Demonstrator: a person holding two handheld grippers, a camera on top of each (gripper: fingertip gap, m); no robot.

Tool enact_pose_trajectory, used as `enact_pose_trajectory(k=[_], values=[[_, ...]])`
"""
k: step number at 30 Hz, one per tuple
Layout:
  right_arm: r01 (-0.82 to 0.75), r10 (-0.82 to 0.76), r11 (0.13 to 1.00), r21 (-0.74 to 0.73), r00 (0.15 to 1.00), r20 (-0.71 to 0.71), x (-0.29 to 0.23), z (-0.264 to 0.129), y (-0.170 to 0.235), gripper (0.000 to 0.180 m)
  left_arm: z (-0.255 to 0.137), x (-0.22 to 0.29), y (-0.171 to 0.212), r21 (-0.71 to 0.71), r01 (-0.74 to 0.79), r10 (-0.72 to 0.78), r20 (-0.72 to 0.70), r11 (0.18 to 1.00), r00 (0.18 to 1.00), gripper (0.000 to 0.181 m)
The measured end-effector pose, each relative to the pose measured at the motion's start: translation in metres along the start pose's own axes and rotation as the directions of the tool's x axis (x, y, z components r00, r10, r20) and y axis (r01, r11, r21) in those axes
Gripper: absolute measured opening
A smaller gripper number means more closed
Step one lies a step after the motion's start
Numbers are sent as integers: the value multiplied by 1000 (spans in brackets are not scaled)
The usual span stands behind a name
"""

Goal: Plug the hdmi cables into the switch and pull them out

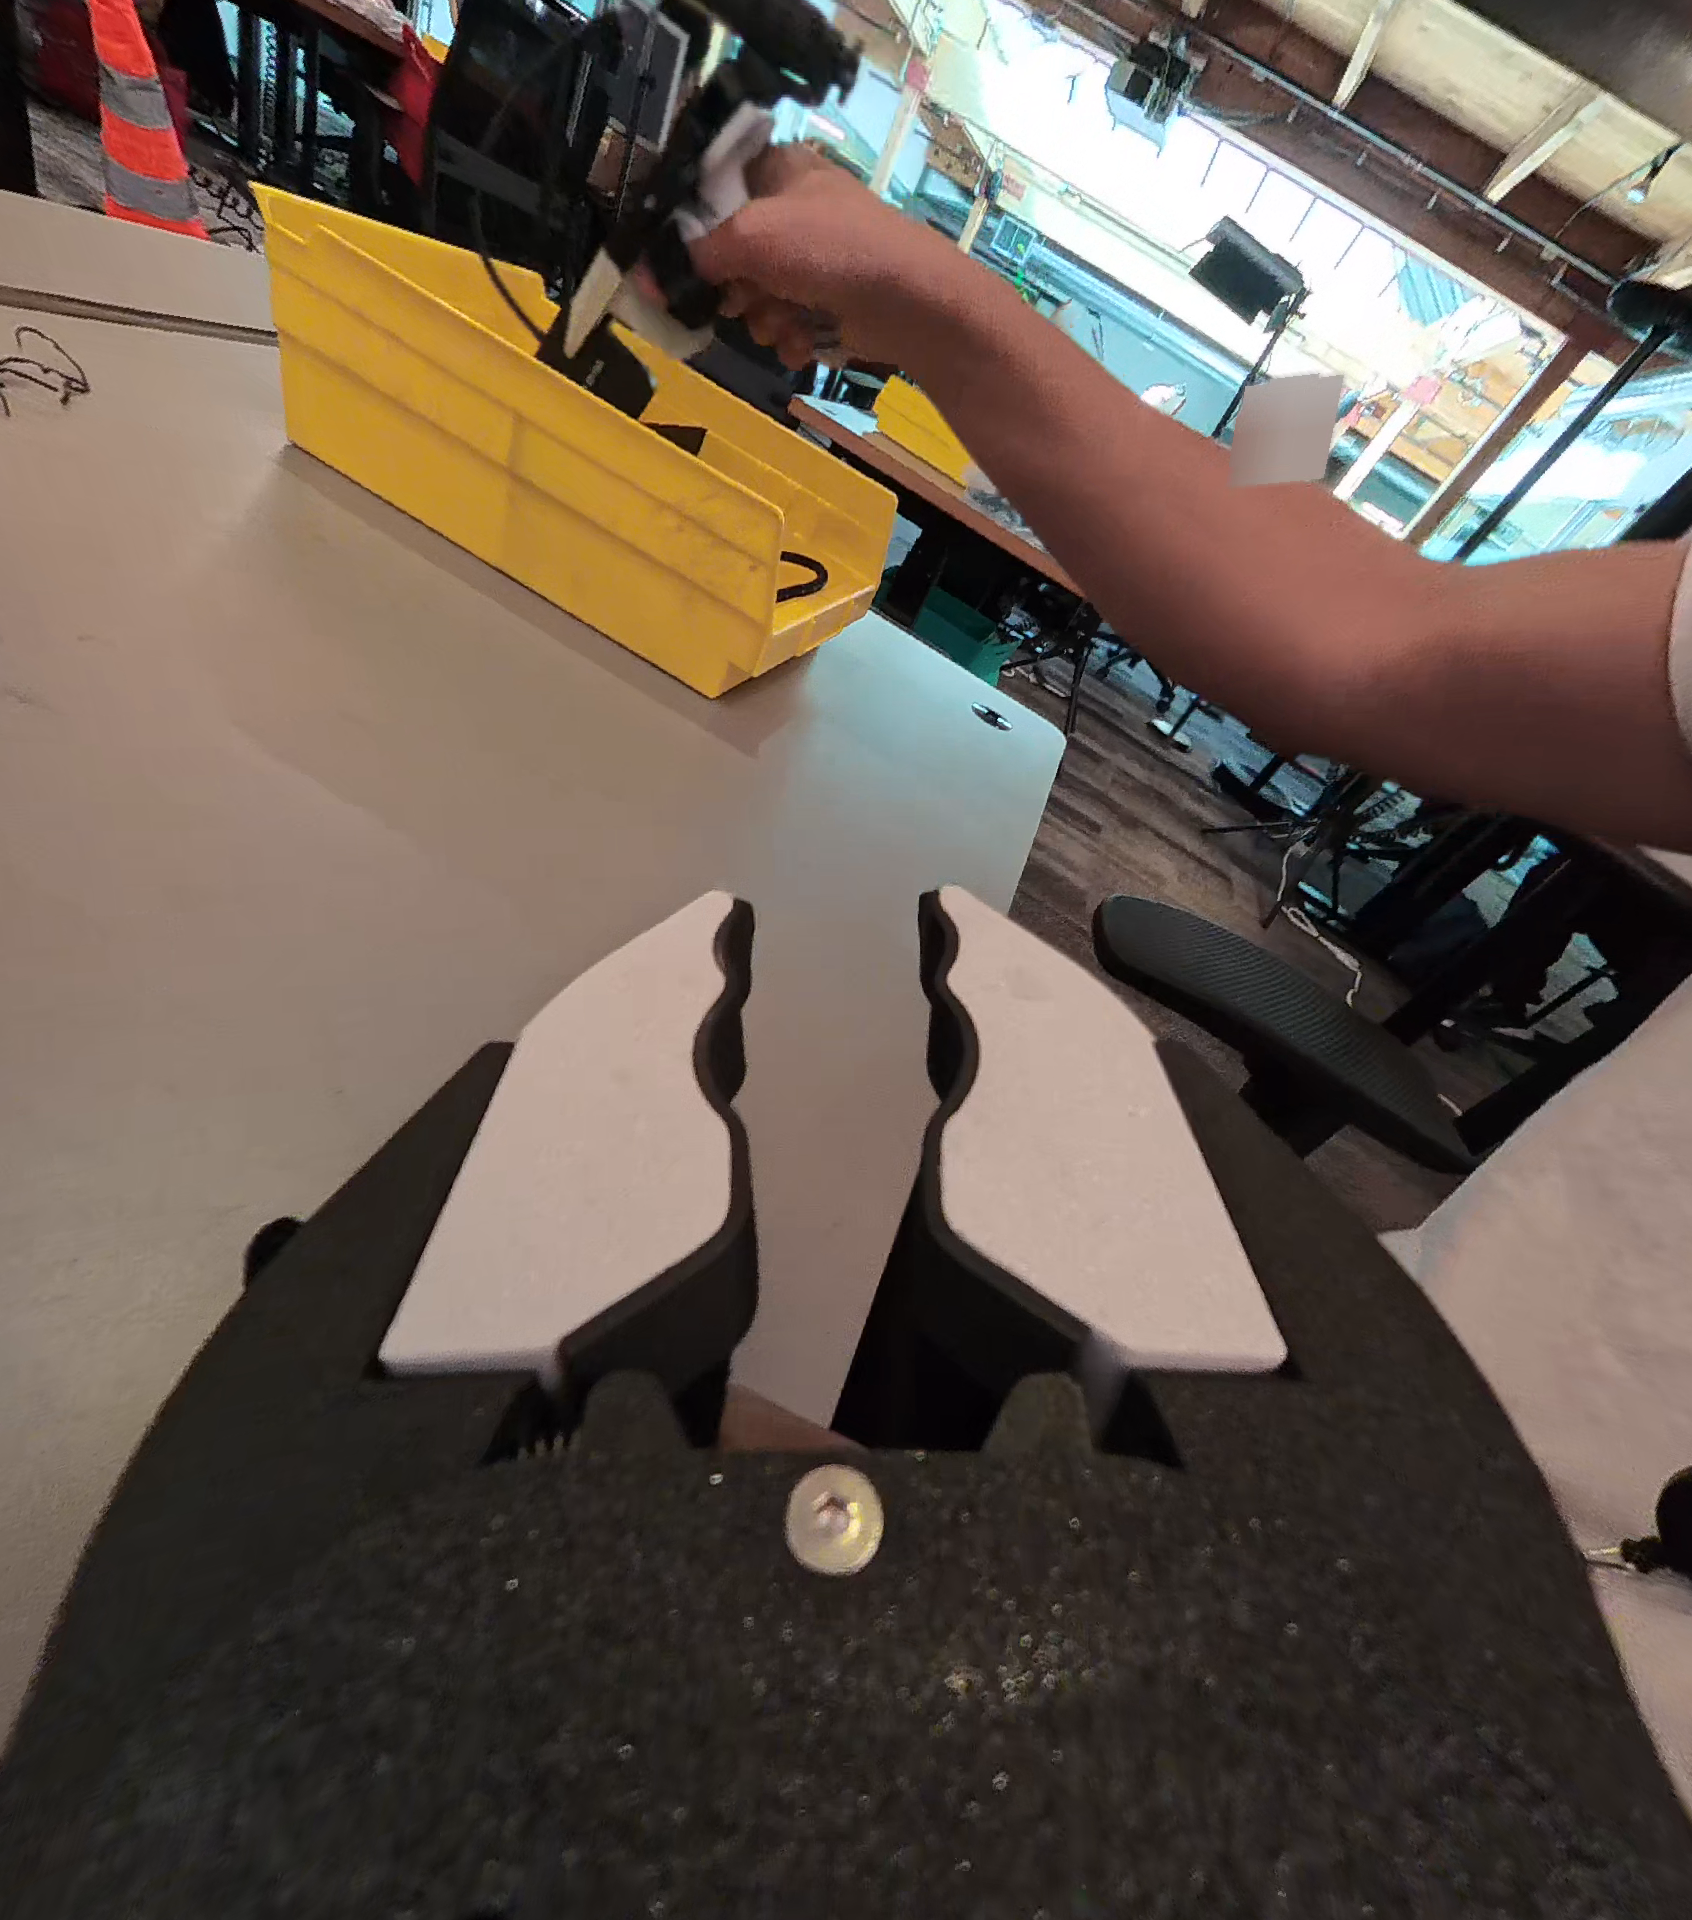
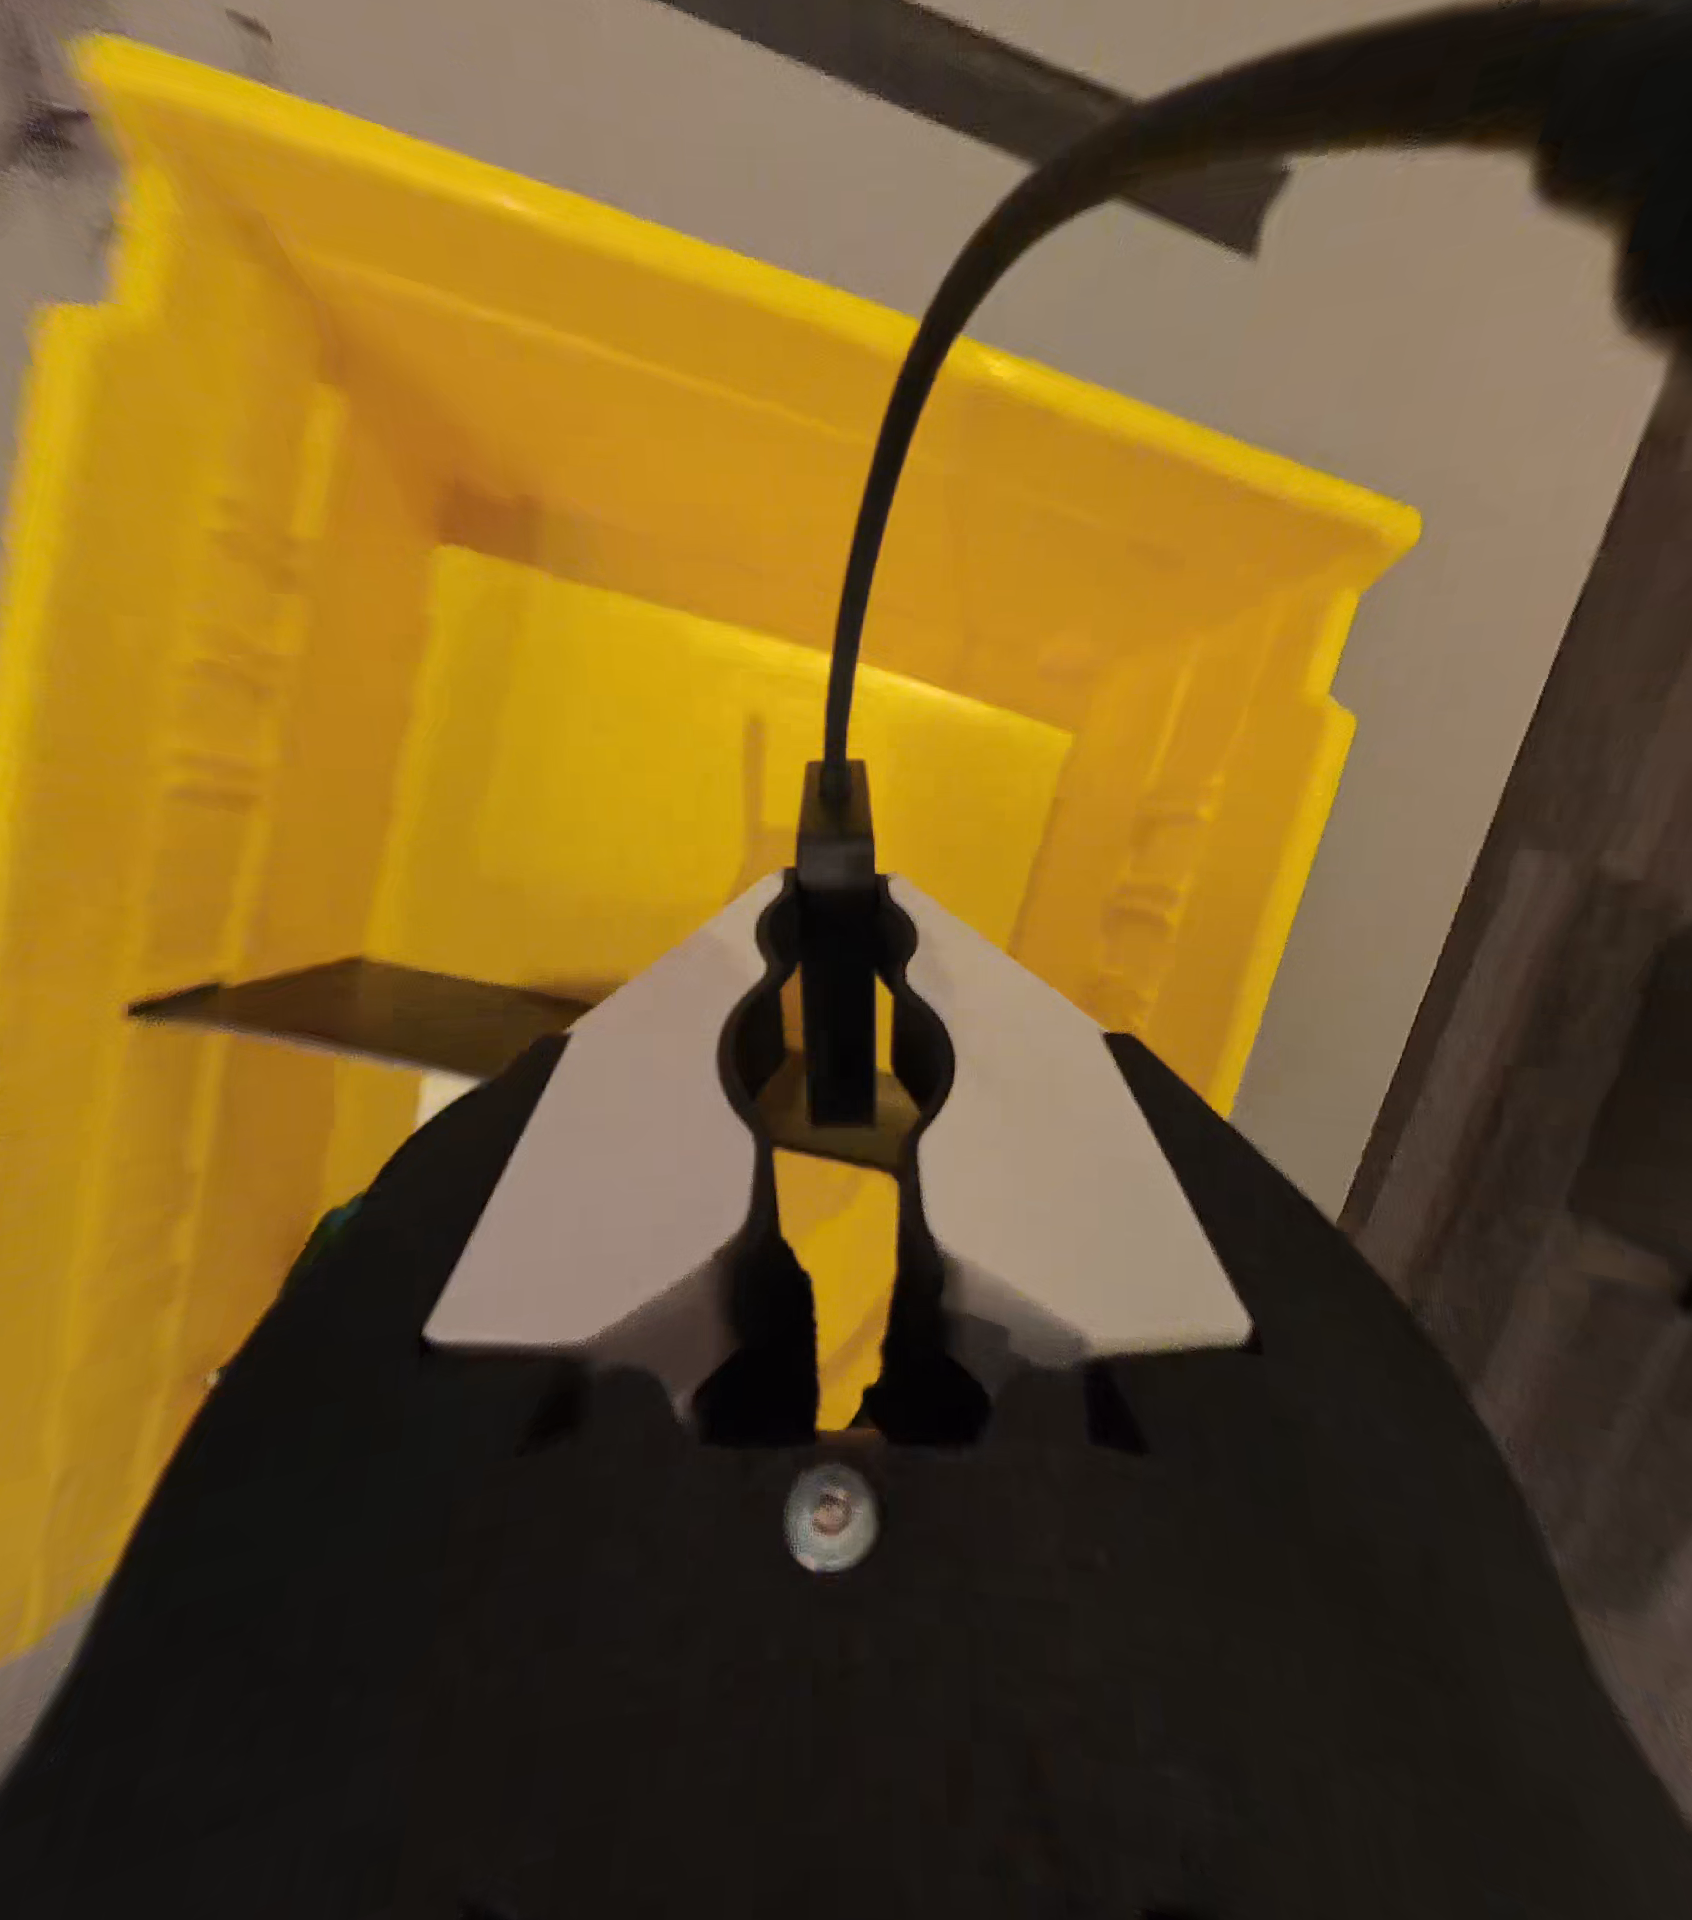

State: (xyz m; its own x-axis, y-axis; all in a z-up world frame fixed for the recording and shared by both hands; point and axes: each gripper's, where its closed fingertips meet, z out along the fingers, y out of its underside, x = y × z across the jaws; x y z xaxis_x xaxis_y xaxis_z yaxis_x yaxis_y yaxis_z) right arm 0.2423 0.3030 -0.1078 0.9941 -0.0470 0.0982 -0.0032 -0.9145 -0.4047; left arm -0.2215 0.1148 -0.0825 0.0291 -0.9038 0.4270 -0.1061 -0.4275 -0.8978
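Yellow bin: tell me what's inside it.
The bin holds a flat black piece and a cable loop at its open end. The right gripper and plug cover the rest.

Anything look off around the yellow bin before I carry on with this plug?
One thing: a thin dark loose thread lies tangled on the table, away from the yellow bin. Otherwise tidy: the right gripper holds the black plug over the bin, and the left gripper is open and empty.
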Motion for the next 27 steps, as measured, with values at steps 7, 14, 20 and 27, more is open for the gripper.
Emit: enact_pose_trajectory(k=[7, 14, 20, 27], values=[[-85, 82, 987, -136, 996, -28, 9, 36, 18, 16, -6, -3, 4, -8, -17, 17, 22, 1000, 1000, 31], [-94, 86, 980, 174, 995, 52, -21, -37, 1, 28, -8, -11, 3, -4, -12, 13, 59, 1000, 998, 31], [-45, -205, 815, 578, 910, 360, -181, -126, 43, 29, -10, -30, 7, -33, -44, 49, 174, 998, 984, 31], [-262, -273, 783, 564, 670, 691, -337, -112, 171, 28, -20, -32, -9, -34, -82, 87, 200, 996, 976, 36]])
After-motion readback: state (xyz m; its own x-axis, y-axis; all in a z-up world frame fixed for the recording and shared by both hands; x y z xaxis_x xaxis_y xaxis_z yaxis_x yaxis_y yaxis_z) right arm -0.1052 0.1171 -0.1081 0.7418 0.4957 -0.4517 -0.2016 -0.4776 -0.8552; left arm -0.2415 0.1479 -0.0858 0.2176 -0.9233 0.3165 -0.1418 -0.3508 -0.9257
